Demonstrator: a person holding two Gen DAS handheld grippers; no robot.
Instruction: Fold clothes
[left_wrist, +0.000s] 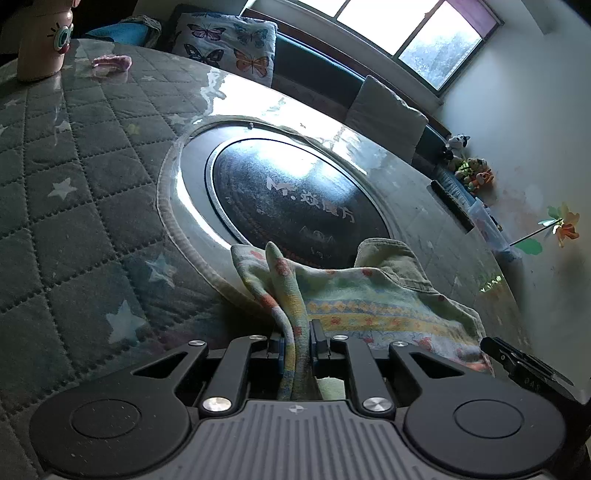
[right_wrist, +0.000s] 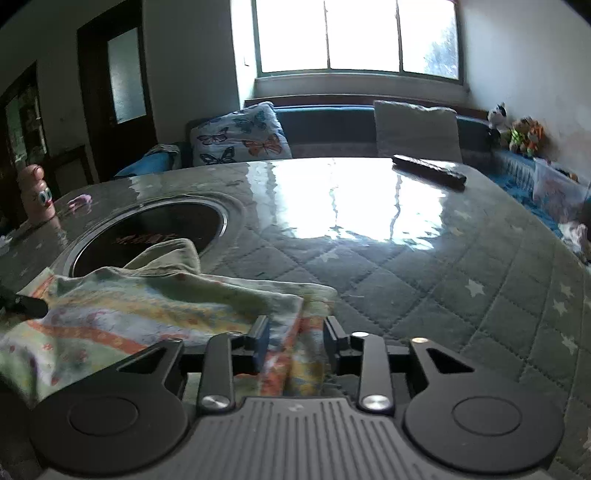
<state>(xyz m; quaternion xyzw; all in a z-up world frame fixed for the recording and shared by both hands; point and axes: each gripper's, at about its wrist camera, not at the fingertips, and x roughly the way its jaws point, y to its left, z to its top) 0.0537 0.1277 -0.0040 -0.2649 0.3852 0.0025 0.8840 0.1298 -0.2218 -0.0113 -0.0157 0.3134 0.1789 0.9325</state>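
Left hand-held gripper (left_wrist: 298, 341): we see it nearly closed, pinching a fold of the cloth (left_wrist: 373, 299).
Right hand-held gripper (right_wrist: 295, 338): partly open, cloth between its fingers; we cannot tell if gripped.
Cloth: spread on the tabletop (right_wrist: 424, 266).

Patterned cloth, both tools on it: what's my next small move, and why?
Probably close the right tool first. The left tool already pinches a bunched edge of the patterned cloth, but the right one's jaws stand apart with fabric lying loose between them. Lifting now would likely drop that side onto the quilted table cover.
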